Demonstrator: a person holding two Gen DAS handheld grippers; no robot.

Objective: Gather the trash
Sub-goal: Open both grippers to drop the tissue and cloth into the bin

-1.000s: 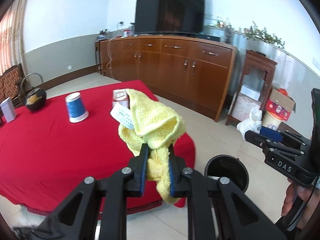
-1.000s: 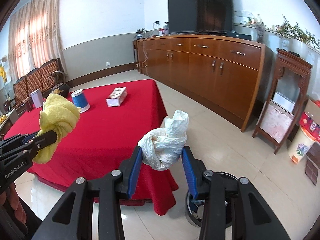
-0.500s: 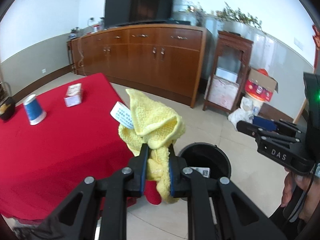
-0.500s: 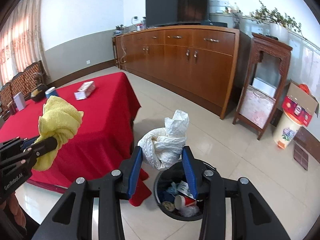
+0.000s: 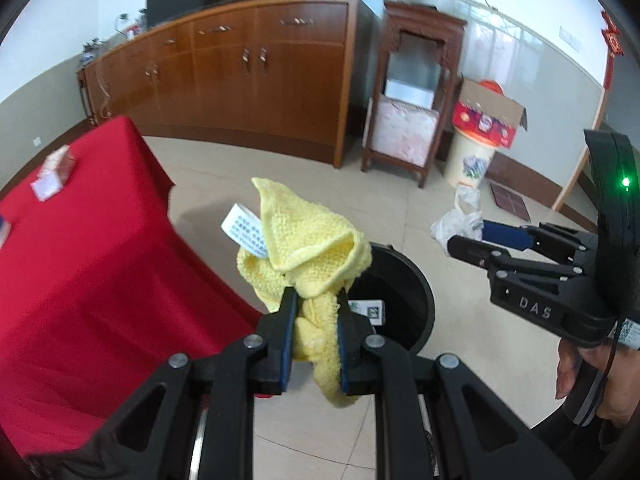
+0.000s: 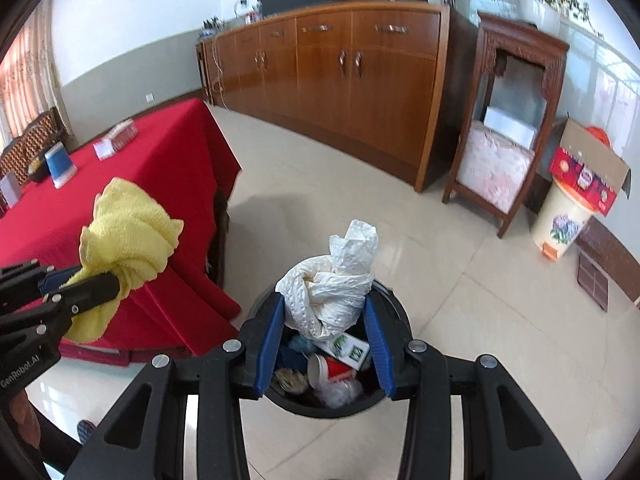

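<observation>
The right gripper [image 6: 325,320] has its jaws pinching a crumpled white plastic bag [image 6: 332,284] directly above the black trash bin [image 6: 402,320] on the floor (paper cup and wrappers already inside). The left gripper [image 5: 314,328] has its jaws clamped on a yellow knitted cloth [image 5: 308,248] beside the bin's rim, near the red-covered table [image 5: 80,272].

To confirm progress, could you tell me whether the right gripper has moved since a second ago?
Yes. The right gripper with its white plastic bag moved from beside the red table to over the black bin.
</observation>
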